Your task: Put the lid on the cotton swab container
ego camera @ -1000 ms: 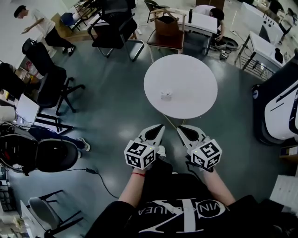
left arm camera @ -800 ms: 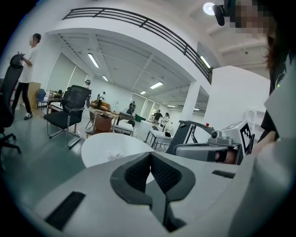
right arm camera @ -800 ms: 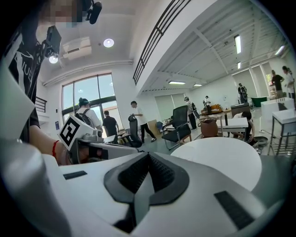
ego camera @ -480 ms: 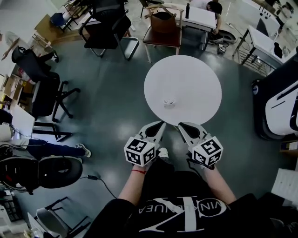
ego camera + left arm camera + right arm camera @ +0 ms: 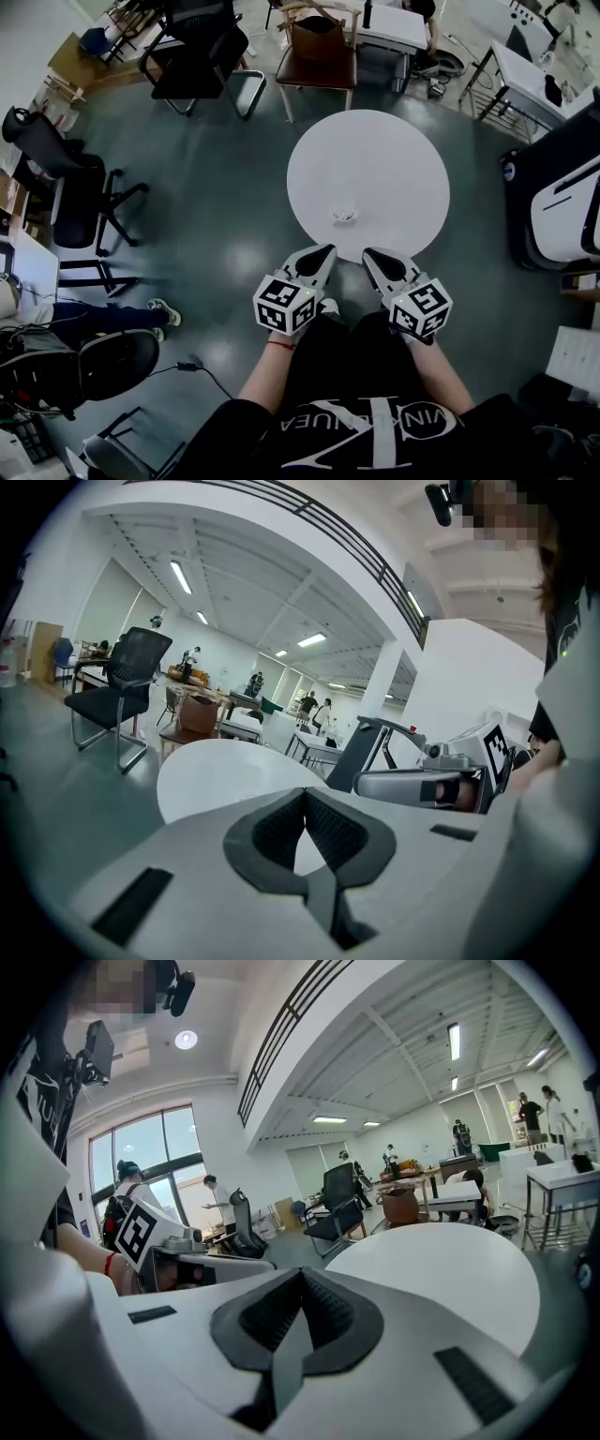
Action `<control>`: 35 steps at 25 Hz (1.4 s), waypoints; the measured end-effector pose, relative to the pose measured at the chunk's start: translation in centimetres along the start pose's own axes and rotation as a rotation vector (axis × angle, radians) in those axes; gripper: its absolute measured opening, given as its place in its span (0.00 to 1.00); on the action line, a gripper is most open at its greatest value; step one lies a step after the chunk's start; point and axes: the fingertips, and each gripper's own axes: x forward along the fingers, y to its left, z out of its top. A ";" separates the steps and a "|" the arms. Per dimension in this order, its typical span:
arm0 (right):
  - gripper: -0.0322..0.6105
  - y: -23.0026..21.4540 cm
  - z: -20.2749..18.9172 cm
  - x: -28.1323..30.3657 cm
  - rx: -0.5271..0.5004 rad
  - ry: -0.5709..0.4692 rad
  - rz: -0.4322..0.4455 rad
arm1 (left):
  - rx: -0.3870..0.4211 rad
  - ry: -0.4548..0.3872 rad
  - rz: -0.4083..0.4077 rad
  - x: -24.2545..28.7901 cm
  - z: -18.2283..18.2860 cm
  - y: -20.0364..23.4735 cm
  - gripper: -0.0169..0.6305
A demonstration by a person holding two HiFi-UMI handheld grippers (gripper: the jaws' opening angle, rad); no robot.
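A small pale cotton swab container sits on the round white table, close to its near edge. It is too small here to tell its lid apart. My left gripper and right gripper are side by side just short of the table's near rim, both pointing at it. Both are shut with nothing between the jaws. In the left gripper view the shut left gripper faces the table. In the right gripper view the right gripper does the same with the table. The container shows in neither gripper view.
A brown chair and a black chair stand beyond the table, and another black office chair at the left. A large white and dark machine stands close on the right. Desks line the back.
The table and container have drawn nearer in the head view. Both grippers have come forward to the table's near edge, still shut and side by side.
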 end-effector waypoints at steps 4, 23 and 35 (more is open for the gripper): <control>0.05 -0.5 -0.9 0.4 0.013 0.030 -0.012 | -0.014 0.038 -0.023 0.6 -1.3 0.0 0.04; 0.05 -6.0 1.0 5.0 0.029 0.123 0.072 | -0.037 0.117 0.008 5.5 -1.0 3.0 0.04; 0.05 -10.1 0.9 8.7 0.053 0.218 0.092 | -0.022 0.244 0.039 7.8 -3.1 5.4 0.04</control>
